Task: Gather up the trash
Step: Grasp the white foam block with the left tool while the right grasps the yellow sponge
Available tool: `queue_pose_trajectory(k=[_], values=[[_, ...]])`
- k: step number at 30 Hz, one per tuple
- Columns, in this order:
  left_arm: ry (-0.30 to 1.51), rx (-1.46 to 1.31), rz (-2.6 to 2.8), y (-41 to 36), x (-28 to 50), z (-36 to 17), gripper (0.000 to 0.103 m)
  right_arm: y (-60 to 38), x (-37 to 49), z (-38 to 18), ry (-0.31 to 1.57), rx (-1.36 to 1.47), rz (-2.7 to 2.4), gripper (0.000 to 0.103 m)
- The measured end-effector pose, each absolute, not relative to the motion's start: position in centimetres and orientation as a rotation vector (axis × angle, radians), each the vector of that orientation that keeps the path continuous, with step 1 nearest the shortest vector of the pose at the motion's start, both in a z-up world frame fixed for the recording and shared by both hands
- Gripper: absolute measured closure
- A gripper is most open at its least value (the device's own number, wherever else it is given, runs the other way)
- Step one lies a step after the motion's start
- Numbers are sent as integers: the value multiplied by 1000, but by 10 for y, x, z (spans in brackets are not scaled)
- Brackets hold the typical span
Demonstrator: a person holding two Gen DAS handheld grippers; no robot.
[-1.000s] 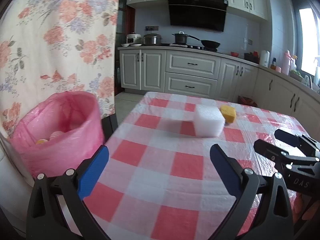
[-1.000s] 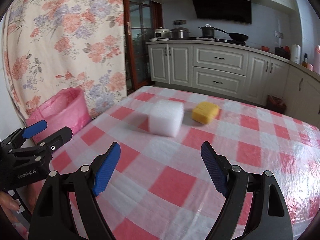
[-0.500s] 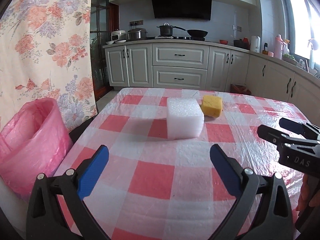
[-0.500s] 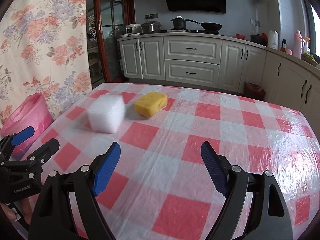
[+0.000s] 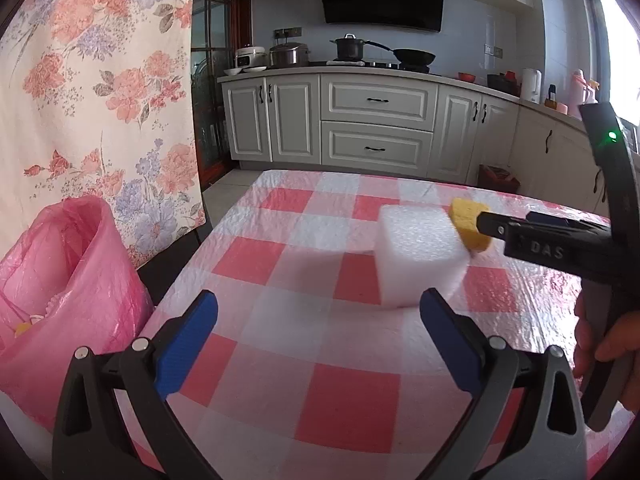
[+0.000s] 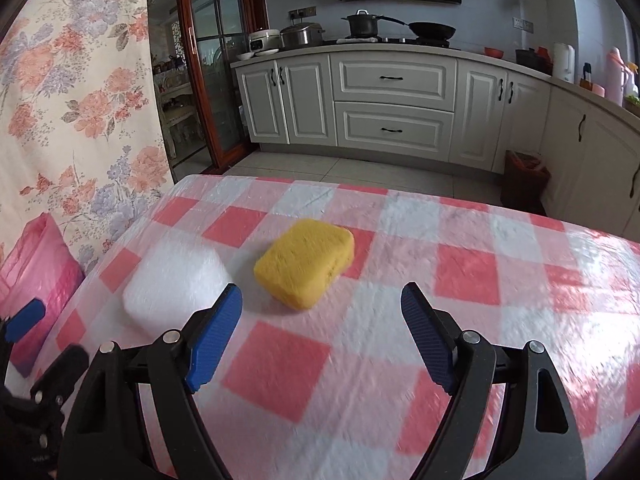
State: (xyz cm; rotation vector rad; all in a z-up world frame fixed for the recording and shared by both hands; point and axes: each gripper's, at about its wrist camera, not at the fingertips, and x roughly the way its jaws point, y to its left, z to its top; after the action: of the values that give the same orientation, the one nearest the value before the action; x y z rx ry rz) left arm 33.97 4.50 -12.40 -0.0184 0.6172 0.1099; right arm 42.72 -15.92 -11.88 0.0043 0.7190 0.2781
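A white foam block and a yellow sponge lie side by side on the red-and-white checked tablecloth. My left gripper is open and empty, with the foam block just past its right fingertip. In the right wrist view the yellow sponge lies a little ahead of my right gripper, which is open with nothing between its pads. The foam block sits to the sponge's left. A pink trash bag stands off the table's left edge with some scraps inside.
A floral curtain hangs behind the pink bag. The table's far edge drops to a tiled floor before white kitchen cabinets. A person's hand holds the right gripper's handle at the right.
Both grippers have moved forward over the table. The right one has closed in on the sponge, which is now larger and centred, and its finger now crosses the left wrist view.
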Motion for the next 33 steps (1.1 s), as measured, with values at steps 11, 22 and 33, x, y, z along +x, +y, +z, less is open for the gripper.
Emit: queue_pose_trajectory(k=[11,22,33], values=[[657,-6,78,43,358,-130,5,-139,479,-137,840,-17,252,35],[670,30,14,-7,392,-130,5,-198,447,-136,824,36,233,57],[794,43,-15,-35,436,-146,42,-249,405,-127,769,115,180,57]])
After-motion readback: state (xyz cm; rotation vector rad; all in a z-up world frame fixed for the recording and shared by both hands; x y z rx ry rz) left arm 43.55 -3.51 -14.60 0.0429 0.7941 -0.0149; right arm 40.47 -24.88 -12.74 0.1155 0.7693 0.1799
